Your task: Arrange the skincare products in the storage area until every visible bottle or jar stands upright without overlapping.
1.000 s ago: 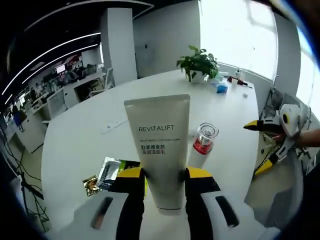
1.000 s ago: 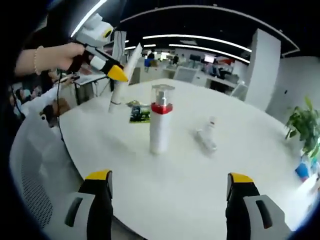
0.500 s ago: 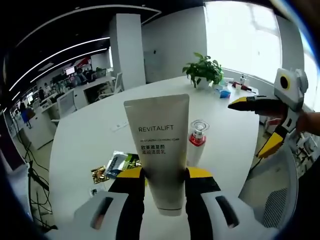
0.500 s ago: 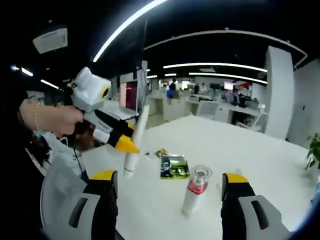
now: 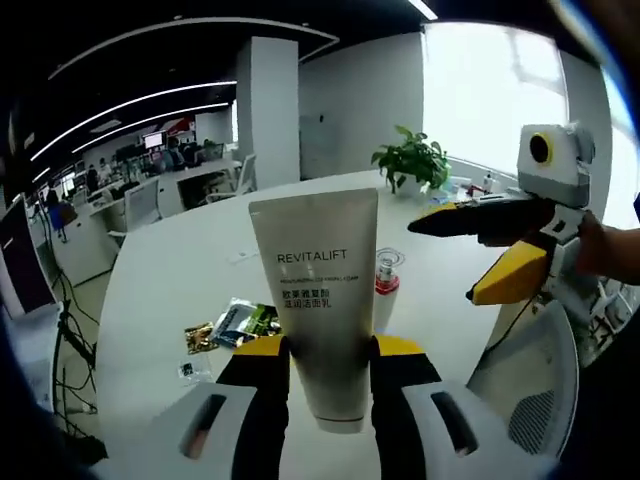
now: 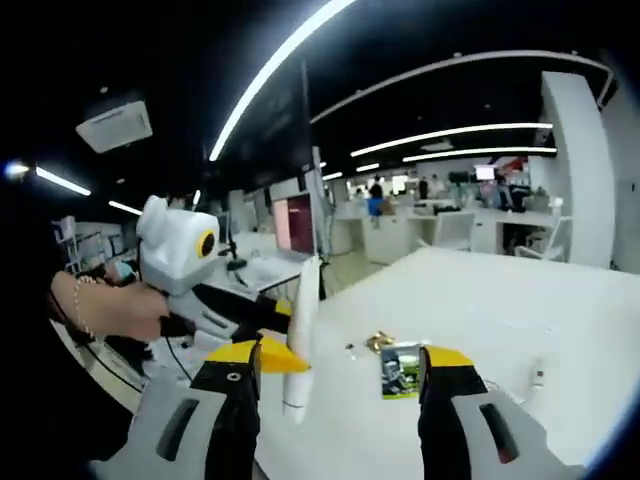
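Left gripper clamps tube above table edge.

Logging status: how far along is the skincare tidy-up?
Done: the pump bottle stands upright on the white table. In hand: the left gripper holds the REVITALIFT tube off the table. Left: stand the tube; right gripper is open.

Left gripper view looks along its jaws, close on the REVITALIFT tube, facing the potted plant and windows. Right gripper view faces the office desks. Both share the white table and sachets.
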`<state>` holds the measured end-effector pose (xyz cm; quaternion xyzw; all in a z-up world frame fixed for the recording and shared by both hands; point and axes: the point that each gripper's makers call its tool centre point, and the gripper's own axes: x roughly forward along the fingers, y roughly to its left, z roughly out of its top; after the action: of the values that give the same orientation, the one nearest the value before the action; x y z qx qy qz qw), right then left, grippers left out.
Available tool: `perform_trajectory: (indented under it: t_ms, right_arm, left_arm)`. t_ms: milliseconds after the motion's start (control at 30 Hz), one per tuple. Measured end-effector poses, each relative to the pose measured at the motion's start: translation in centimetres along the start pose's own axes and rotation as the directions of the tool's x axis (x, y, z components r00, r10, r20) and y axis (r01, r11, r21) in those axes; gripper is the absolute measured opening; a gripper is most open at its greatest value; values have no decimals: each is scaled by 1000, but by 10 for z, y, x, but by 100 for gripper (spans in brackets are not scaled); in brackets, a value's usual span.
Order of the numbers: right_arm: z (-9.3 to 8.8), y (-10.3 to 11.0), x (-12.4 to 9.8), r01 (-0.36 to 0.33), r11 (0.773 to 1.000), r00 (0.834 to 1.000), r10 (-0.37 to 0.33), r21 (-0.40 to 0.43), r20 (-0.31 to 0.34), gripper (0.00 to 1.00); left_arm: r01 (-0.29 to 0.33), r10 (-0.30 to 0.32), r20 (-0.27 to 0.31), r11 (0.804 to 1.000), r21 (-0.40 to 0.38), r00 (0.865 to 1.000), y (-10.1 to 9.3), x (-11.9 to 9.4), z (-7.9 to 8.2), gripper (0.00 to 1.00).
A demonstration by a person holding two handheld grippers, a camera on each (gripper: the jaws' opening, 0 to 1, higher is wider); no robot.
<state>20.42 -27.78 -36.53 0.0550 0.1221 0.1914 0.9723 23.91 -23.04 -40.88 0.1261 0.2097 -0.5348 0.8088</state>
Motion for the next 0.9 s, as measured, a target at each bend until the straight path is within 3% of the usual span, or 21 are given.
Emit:
perform_trajectory:
  t_ms: [167,367,567,700,867,900]
  right_arm:
    - [16,16,13,-37,997,998,34,65,52,60]
    - [15,34,26,-85,990,996,80,110,50,48]
    - [8,44,38,-101,985,995,101,140,4,33]
    - [0,49,40,-107,986,993,113,127,-44,17]
    - [0,45,41,-103,986,993,111,132,-48,16]
    - [-2,40,41,-74,990,995,81,119,-57,12]
  left_arm:
    - [0,1,29,1000,-20,1000,-11,-9,0,30]
    - [3,-3,26,1000,-13,1000,-23,-13,0,30]
    - [-22,21,23,999,44,1000,-29,-13,2,30]
    - [-35,33,33,997,68,999,-31,-14,5,30]
    - [-42,39,39,997,67,998,-29,-13,6,30]
    - [-44,41,35,997,69,999,-29,-13,5,30]
